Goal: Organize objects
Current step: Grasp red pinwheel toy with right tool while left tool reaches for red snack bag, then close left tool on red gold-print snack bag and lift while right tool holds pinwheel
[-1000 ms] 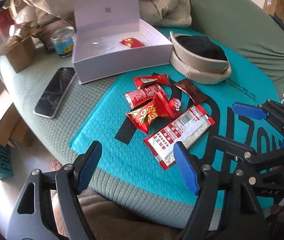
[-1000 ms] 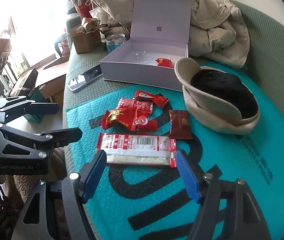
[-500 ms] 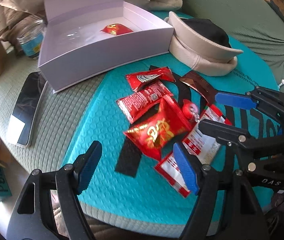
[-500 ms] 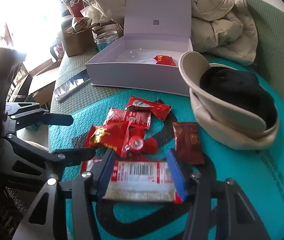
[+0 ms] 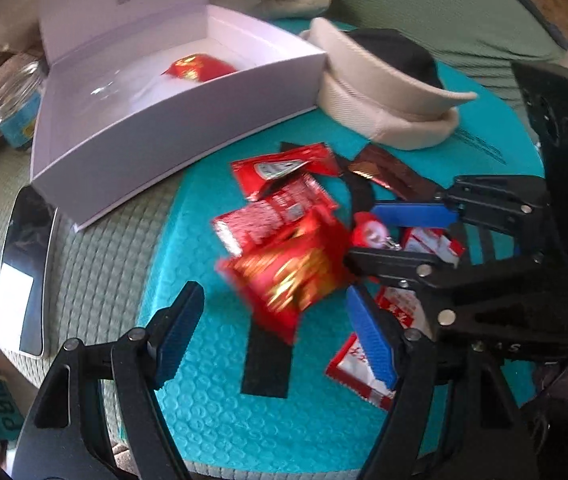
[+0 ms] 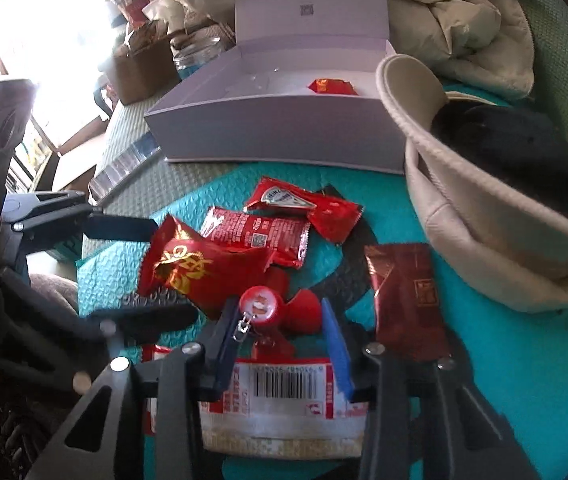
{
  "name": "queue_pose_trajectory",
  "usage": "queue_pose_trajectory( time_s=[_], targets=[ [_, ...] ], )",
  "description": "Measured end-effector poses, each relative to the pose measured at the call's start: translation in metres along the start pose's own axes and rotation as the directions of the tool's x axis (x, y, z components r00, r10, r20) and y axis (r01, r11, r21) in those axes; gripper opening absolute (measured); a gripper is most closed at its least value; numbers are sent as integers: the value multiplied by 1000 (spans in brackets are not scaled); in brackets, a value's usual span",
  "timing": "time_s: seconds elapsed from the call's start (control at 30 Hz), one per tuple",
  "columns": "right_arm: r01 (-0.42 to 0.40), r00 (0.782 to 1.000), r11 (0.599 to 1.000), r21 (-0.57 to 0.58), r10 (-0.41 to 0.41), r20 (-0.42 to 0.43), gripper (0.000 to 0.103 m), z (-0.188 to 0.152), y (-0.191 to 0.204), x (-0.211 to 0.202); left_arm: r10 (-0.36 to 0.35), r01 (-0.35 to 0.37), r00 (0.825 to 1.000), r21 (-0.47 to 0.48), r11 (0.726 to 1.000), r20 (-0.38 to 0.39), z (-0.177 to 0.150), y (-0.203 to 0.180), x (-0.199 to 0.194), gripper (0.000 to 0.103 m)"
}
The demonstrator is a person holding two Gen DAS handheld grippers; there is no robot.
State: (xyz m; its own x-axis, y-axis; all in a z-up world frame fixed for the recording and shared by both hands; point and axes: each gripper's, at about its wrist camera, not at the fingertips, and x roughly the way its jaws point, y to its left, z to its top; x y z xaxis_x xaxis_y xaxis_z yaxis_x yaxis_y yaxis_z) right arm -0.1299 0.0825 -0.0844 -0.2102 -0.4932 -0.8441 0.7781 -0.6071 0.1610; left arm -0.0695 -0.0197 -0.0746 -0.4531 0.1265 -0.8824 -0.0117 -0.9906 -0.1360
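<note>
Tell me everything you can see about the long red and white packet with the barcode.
The long packet is a flat, glossy plastic sachet lying on the teal bubble mailer. It has red end bands, a white label with a barcode and red print, and a clear strip showing pale grains inside. It looks sealed. The right gripper straddles it, jaws closing, blue pads at its upper edge; whether they press it yet is unclear. A round red keychain rests at its top edge.
</note>
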Motion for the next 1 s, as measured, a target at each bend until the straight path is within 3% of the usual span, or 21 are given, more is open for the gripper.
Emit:
queue_pose_trajectory(
  time_s=[0.37, 0.5, 0.73, 0.93, 1.0],
  targets=[
    [18, 997, 998, 67, -24, 79, 40, -12, -14, -40, -70, 70, 997, -1, 998, 19, 9, -14, -4, 74],
    [31, 993, 996, 81, -39, 112, 40, -17, -17, -57, -18, 17, 1000, 15, 1000, 11, 9, -17, 0, 74],
    [55, 995, 994, 90, -63, 82, 40, -29, -18, -62, 11, -9, 1000, 70, 998, -22, 14, -25, 18, 74],
    [78, 994, 991, 112, -86, 66, 40, -37, -19, -68, 52, -53, 999, 103, 993, 7, 13, -30, 23, 74],
    [87, 994, 990, 115, -94, 61, 40, -38, -19, -69, 83, -84, 996, 108, 991, 18, 10, -33, 23, 67]
  ],
)
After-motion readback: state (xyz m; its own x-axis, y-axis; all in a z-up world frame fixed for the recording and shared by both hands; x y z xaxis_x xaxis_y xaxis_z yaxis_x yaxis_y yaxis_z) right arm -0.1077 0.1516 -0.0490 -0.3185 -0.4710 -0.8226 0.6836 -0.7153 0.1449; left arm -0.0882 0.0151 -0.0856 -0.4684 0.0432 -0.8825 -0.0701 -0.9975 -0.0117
